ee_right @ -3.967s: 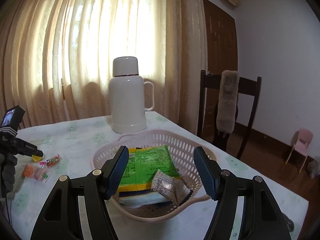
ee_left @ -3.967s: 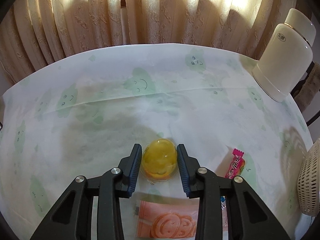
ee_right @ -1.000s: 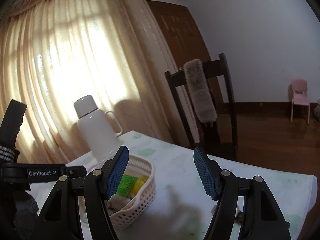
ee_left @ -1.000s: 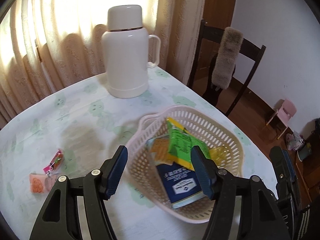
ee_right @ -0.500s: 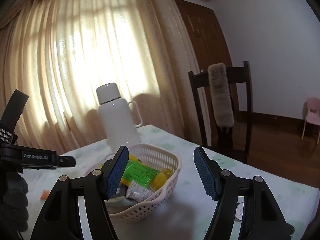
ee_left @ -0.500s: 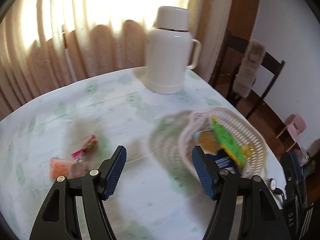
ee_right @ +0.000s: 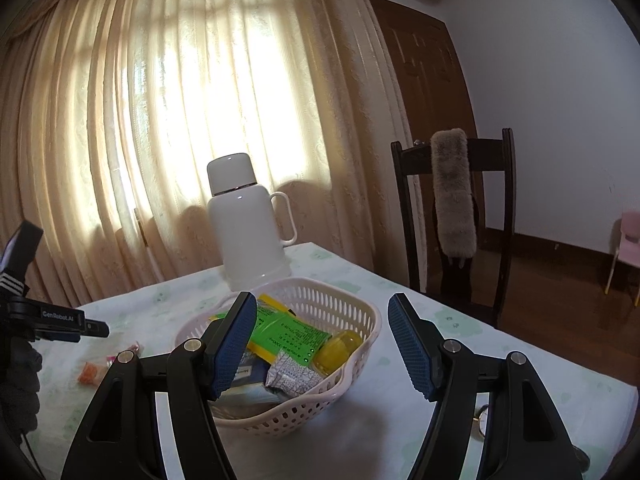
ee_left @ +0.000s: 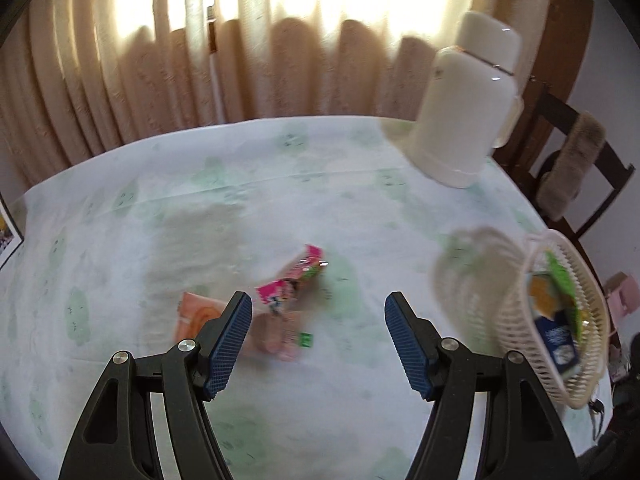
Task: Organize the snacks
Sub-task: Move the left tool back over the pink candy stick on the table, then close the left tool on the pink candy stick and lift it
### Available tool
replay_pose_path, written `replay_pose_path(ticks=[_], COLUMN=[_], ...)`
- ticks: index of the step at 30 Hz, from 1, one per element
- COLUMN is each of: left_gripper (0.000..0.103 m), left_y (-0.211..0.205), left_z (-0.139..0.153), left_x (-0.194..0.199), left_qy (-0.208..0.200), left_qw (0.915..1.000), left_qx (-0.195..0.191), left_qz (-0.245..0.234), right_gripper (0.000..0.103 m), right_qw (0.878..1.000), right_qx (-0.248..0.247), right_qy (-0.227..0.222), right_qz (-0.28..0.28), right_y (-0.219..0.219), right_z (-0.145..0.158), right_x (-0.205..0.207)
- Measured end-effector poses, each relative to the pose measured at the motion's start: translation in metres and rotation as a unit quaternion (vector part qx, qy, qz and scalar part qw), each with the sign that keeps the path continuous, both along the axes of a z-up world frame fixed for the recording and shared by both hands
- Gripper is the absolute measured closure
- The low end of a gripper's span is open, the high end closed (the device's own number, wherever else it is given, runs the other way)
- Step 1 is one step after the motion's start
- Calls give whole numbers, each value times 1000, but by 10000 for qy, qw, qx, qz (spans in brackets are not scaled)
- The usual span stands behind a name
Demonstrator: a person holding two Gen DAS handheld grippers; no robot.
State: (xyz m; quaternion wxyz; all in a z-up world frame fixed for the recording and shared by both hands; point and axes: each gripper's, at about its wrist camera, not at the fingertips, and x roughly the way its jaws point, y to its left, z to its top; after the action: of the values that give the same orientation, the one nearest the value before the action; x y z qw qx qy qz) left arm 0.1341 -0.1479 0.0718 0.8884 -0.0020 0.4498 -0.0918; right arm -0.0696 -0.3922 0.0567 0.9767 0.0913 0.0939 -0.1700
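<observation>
My left gripper point(ee_left: 318, 334) is open and empty above the table. Just ahead of its left finger lie a pink candy wrapper point(ee_left: 290, 282) and an orange-pink snack packet point(ee_left: 196, 314), with a pale pink packet point(ee_left: 280, 336) beside them. The white basket point(ee_left: 588, 308) sits at the right with several snacks in it. In the right wrist view my right gripper point(ee_right: 322, 344) is open and empty just in front of the basket point(ee_right: 360, 320), which holds a green packet point(ee_right: 284, 330), a yellow jelly cup point(ee_right: 336, 346), a silver packet point(ee_right: 292, 374) and a blue one.
A white thermos point(ee_left: 466, 106) stands at the table's back right, behind the basket; it also shows in the right wrist view point(ee_right: 246, 220). A dark chair with a grey fur cover point(ee_right: 454, 192) stands beyond the table. Curtains hang behind. The tablecloth is white with green prints.
The left gripper let go of the yellow jelly cup into the basket, then swung left, away from the basket, toward the loose wrappers. The right gripper turned back to face the basket.
</observation>
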Motion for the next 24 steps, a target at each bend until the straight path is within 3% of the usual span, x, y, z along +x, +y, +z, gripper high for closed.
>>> replay_pose_path(ticks=[8, 14, 20, 24], left_gripper=[39, 43, 50, 50], left_y=[7, 4, 0, -1], left_z=[-27, -43, -60, -65], left_x=[26, 47, 60, 67], left_qy=[193, 300, 469, 531], left_qw=[9995, 9989, 9980, 9976], left_qx=[209, 332, 410, 422], left_qz=[125, 132, 99, 102], right_gripper=[34, 34, 34, 34], right_qw=[10000, 9987, 9936, 9922], right_qx=[-64, -293, -599, -629], right_qy=[21, -238, 97, 190], right_qz=[49, 351, 951, 1055], right_y=[2, 19, 45, 48], right_z=[1, 4, -2, -4], right_x=[1, -6, 7, 9])
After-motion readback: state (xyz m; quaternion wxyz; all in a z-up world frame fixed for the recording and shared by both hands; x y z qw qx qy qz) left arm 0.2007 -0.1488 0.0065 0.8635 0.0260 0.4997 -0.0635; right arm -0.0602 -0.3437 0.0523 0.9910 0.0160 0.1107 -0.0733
